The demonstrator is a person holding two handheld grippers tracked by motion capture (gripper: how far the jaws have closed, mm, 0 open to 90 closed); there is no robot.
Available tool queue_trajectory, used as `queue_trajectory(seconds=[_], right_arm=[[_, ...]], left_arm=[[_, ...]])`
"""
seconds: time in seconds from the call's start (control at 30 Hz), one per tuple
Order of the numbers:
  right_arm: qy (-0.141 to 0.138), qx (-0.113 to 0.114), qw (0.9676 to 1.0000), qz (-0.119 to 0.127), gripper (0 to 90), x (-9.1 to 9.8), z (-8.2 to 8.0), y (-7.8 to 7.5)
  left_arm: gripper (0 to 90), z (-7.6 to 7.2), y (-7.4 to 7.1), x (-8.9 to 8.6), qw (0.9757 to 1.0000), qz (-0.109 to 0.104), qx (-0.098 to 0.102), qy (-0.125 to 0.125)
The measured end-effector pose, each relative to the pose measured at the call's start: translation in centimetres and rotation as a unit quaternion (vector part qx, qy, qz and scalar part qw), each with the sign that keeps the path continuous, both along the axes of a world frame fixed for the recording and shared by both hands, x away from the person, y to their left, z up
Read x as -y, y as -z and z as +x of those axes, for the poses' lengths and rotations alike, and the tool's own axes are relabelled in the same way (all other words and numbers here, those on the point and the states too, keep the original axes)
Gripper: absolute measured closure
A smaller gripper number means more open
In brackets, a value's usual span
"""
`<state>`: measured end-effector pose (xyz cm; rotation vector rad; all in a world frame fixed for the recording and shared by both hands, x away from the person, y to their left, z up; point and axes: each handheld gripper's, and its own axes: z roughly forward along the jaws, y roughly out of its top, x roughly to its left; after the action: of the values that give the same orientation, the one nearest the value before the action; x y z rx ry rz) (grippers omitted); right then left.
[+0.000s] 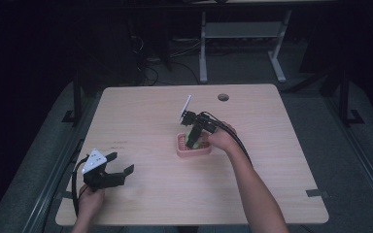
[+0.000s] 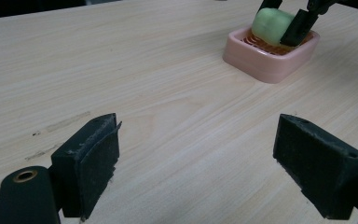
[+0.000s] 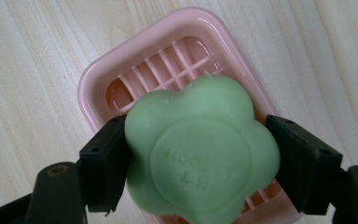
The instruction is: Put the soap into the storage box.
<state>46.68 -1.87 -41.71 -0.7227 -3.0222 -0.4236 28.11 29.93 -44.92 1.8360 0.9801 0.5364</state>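
— Where is the soap?
— The right gripper clamps the green flower-shaped soap just above the pink soap dish.
— What remains?
— Seemingly lowering and releasing; the left gripper, jaws wide and empty, waits well apart from the dish.

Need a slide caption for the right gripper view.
Right claw clamps a green flower-shaped soap over a pink slatted soap dish on the wooden table.
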Motion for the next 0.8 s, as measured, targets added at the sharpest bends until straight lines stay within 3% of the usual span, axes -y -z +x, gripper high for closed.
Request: queue_trajectory(seconds=[0.4,0.8], right_arm=[[0.004,0.003,1.0000,0.006,25.7,0.2,-0.1,-0.4],[0.018,0.009,0.9991,0.036,24.8,1.6,-0.6,-1.8]], left_arm=[[14.0,0.0,0.0,0.0,1.0000,0.000,0.000,0.000],[14.1,-0.2,0.0,0.0,1.0000,-0.002,0.001,0.000]])
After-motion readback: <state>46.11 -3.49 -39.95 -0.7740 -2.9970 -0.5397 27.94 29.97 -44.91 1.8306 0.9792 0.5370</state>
